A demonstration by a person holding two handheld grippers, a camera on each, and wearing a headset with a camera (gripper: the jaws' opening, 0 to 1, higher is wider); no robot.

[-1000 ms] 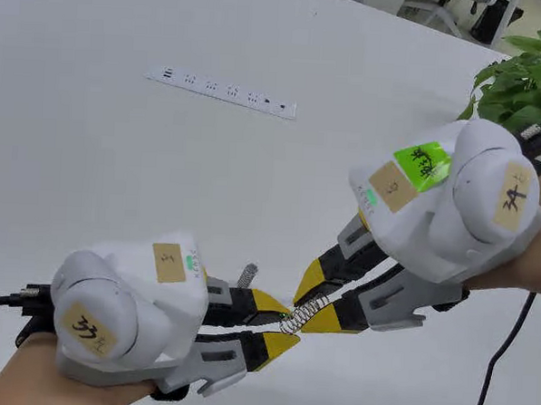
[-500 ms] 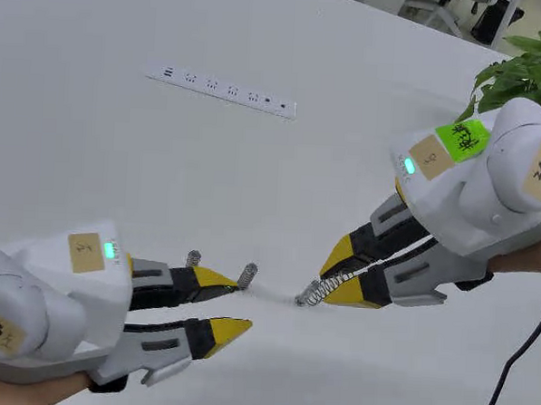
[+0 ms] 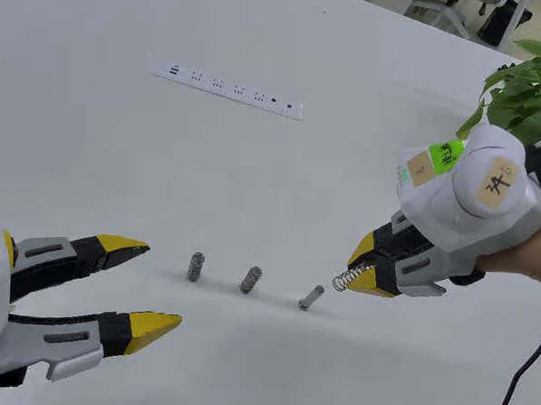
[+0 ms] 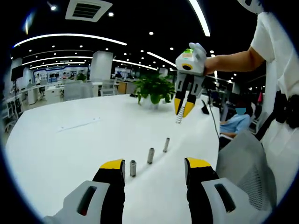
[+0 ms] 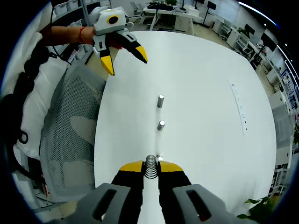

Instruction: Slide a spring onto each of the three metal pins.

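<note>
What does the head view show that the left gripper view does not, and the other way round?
The head view adds the handwritten label on the right gripper. The left gripper view adds ceiling lights and a grey chair. Both share the three pins, the spring in the right gripper, the power strip and the plant.

Three short silver metal pins [image 3: 250, 279] stand upright in a row. Two carry grey coil springs [image 3: 195, 266]. One loose silver coil spring [image 3: 344, 280] sits clamped in the right gripper [image 3: 357, 274], near the bare pin [image 3: 311, 297].
</note>
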